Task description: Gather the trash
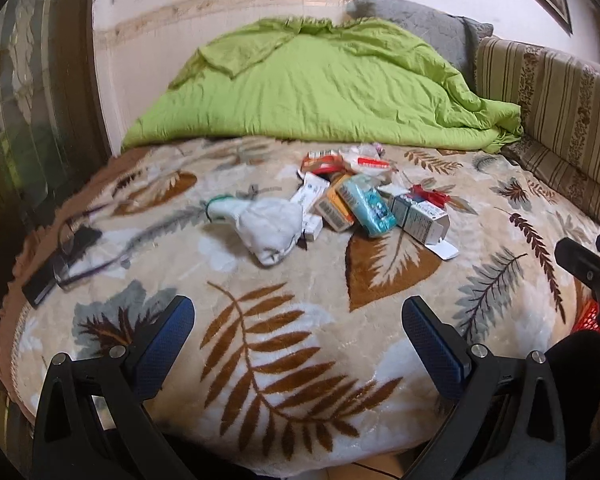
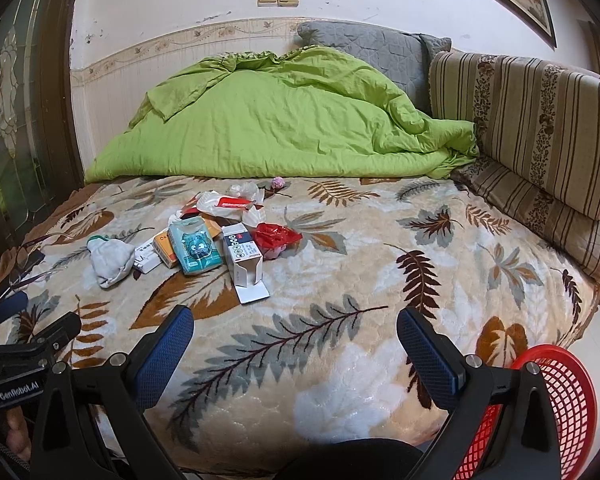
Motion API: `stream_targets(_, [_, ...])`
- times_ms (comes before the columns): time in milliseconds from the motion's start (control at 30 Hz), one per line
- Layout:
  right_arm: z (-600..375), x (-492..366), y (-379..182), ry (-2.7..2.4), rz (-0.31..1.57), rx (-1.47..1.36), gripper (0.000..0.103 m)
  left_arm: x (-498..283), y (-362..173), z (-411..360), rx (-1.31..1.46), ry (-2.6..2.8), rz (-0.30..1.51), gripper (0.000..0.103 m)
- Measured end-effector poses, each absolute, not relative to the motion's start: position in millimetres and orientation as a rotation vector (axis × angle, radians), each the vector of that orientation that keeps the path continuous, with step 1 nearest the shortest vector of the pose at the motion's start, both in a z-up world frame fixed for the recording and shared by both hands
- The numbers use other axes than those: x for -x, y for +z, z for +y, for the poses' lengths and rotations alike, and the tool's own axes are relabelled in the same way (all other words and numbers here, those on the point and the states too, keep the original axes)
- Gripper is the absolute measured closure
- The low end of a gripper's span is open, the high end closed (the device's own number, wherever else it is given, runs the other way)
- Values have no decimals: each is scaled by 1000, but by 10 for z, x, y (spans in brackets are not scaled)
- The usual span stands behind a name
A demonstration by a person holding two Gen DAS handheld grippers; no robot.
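Note:
A pile of trash lies in the middle of the bed: a teal tissue pack (image 1: 369,208) (image 2: 196,250), a white medicine box (image 1: 419,218) (image 2: 244,258) with its flap open, an orange box (image 1: 333,210) (image 2: 166,252), red wrappers (image 1: 429,196) (image 2: 276,236) and crumpled white paper (image 2: 228,204). A white sock (image 1: 266,228) (image 2: 110,260) lies left of the pile. My left gripper (image 1: 298,316) is open over the blanket near the front edge, well short of the pile. My right gripper (image 2: 296,326) is open too, nothing between its fingers. A red mesh basket (image 2: 555,408) (image 1: 589,318) stands at the bed's front right.
The leaf-patterned blanket (image 1: 300,360) (image 2: 379,280) covers the bed. A green quilt (image 1: 319,88) (image 2: 284,128) is heaped at the back, with striped cushions (image 2: 539,128) on the right. Glasses (image 1: 72,248) and a dark flat object (image 1: 60,264) lie at the left edge.

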State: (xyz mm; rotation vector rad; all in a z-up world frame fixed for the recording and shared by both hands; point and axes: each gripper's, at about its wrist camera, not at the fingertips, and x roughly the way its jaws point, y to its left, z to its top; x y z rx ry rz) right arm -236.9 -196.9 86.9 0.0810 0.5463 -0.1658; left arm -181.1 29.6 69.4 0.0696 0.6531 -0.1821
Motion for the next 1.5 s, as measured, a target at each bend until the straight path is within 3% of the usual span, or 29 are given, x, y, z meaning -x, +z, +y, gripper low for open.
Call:
stream_targets(333, [-1935, 2352, 837, -162, 556, -65, 0, 1218, 684, 771, 143, -79, 795, 4])
stream_targets(433, [-1918, 2347, 841, -160, 556, -60, 0, 903, 645, 840, 179, -66, 848, 17])
stream_targets(567, [-1934, 2348, 834, -154, 560, -72, 0, 414, 461, 823, 263, -81, 963, 44])
stream_targets(700, [-1973, 2345, 830, -142, 567, -89, 0, 185, 308, 690, 283, -111, 986, 48])
stream_targets(800, [-2007, 2311, 826, -114, 577, -116, 1, 169, 310, 576, 220, -138, 950, 63])
stream_targets(833, [-2014, 2279, 828, -95, 580, -128, 1, 170, 317, 559, 207, -144, 941, 64])
stream_targets(967, [-1989, 1977, 835, 8, 618, -169, 7, 167, 338, 569, 210, -184, 918, 77])
stream_targets(1167, [-1853, 1215, 664, 51, 722, -132, 17, 262, 457, 655, 227, -188, 846, 82])
stream_targets(1233, [-1908, 941, 542, 63, 796, -181, 28, 308, 503, 632, 208, -189, 819, 82])
stream_targets(1367, [-1999, 547, 347, 55, 866, -230, 37, 343, 537, 549, 170, -203, 798, 82])
stream_targets(1433, [-2003, 415, 257, 58, 895, -227, 61, 360, 552, 515, 153, -213, 785, 82])
stream_targets(1500, [-1987, 397, 237, 80, 895, -241, 61, 374, 573, 488, 136, -218, 769, 82])
